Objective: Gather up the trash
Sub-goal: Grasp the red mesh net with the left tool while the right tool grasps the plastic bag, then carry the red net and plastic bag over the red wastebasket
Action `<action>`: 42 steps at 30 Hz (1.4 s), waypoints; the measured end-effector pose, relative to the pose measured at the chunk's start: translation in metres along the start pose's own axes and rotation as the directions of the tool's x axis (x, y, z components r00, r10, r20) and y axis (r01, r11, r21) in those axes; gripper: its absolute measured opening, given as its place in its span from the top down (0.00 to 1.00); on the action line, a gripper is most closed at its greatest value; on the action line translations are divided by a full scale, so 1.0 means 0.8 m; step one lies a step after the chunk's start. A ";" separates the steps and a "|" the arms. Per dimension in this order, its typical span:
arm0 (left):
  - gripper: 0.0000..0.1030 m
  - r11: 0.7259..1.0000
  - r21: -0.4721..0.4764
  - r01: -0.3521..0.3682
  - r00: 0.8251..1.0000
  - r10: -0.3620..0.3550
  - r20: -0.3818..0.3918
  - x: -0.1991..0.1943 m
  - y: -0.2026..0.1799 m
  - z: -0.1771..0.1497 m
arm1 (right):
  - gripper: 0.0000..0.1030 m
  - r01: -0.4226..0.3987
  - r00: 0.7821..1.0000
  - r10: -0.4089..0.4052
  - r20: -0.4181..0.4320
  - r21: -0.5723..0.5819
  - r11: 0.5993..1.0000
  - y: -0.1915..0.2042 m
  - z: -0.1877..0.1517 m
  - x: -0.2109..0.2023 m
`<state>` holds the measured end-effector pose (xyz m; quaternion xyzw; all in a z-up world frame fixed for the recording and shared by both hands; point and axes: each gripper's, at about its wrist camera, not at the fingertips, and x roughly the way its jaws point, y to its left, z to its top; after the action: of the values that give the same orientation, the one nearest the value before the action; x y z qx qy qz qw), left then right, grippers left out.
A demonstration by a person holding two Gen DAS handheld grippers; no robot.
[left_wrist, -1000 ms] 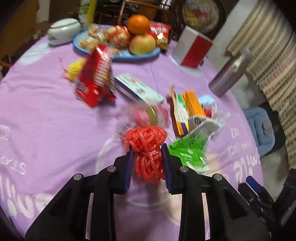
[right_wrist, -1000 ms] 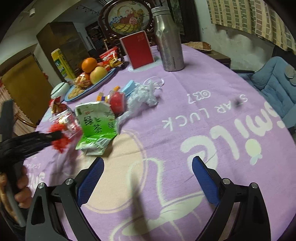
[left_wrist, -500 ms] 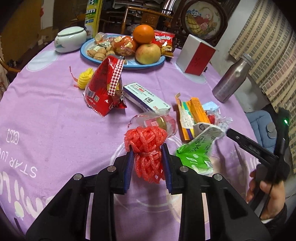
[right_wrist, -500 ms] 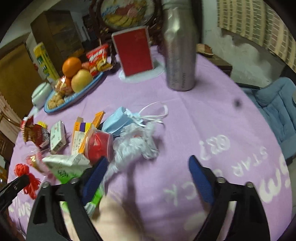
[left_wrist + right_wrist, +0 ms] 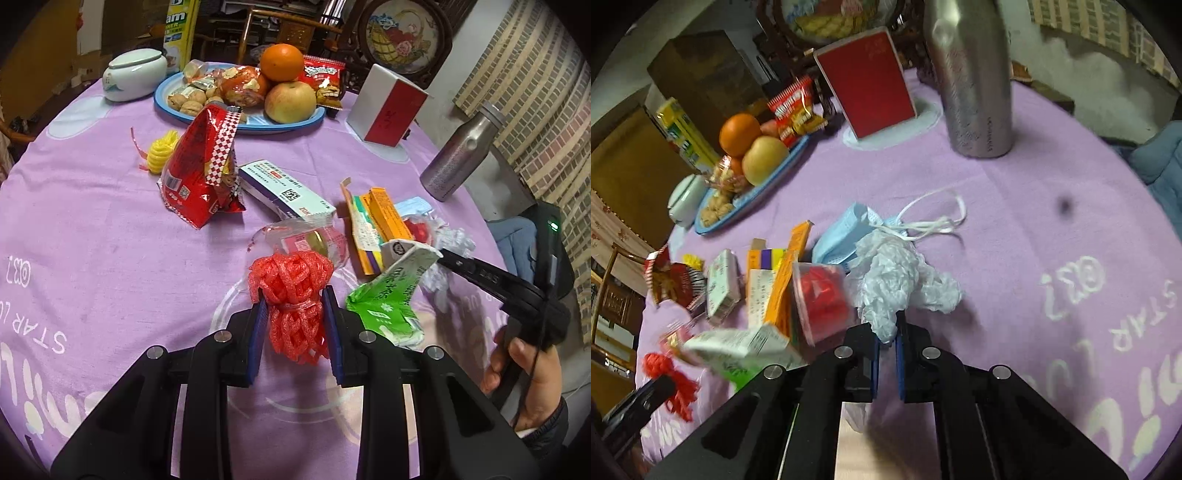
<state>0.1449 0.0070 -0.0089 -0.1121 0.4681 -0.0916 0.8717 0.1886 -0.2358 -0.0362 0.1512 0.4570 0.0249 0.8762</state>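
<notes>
Left gripper (image 5: 293, 325) is clamped tight on the red foam net (image 5: 291, 295), low centre of the left wrist view, the bundle lifted clear of the purple tablecloth (image 5: 92, 240). Over on the right wrist view, the right gripper (image 5: 886, 350) is pinched down on the tail of a crumpled white plastic bag (image 5: 905, 280), bottom centre of frame, jaws nearly together with just a strip of plastic between them. The rest of the bag sits on the cloth, touching the blue face mask (image 5: 842, 236) behind it.

So both tools are loaded, and this looks like the gather-and-carry step. Plenty of litter is left in mid-frame: the green tea carton (image 5: 388, 295) just right of the net, the orange and yellow boxes (image 5: 380, 221), a clear cup with red inside (image 5: 820, 295), the red snack bag (image 5: 207, 166) further up (no bin anywhere in either view, mind).

Next move, I'd judge: lift the bag straight up so its bulk peels off the mask without dragging the mask's loops along, then take both loads off to wherever the trash goes. That thin pinch on slippery plastic could slide out if the lift is jerky.
</notes>
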 end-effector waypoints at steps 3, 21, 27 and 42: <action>0.70 1.000 0.012 0.016 1.000 -0.016 0.011 -0.006 -0.006 -0.001 | 0.92 -0.002 0.999 0.001 0.035 0.009 1.000 -0.011 -0.011 -0.034; 0.71 0.931 0.356 0.079 0.994 -0.102 0.047 -0.055 -0.144 -0.093 | 0.92 0.232 0.967 -0.212 0.142 -0.145 0.962 -0.034 -0.174 -0.187; 0.71 0.891 0.420 0.176 0.981 -0.195 0.004 -0.081 -0.176 -0.129 | 0.92 0.180 0.970 -0.156 0.189 -0.119 0.976 -0.042 -0.219 -0.228; 0.71 0.634 0.664 0.397 0.911 -0.359 -0.202 -0.091 -0.322 -0.251 | 0.92 0.233 0.934 -0.266 0.238 0.160 0.959 -0.198 -0.371 -0.355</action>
<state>-0.0767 -0.2427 0.0140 0.1283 0.3875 -0.4427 0.7984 -0.2315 -0.3664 -0.0158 0.1501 0.3557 -0.1360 0.9124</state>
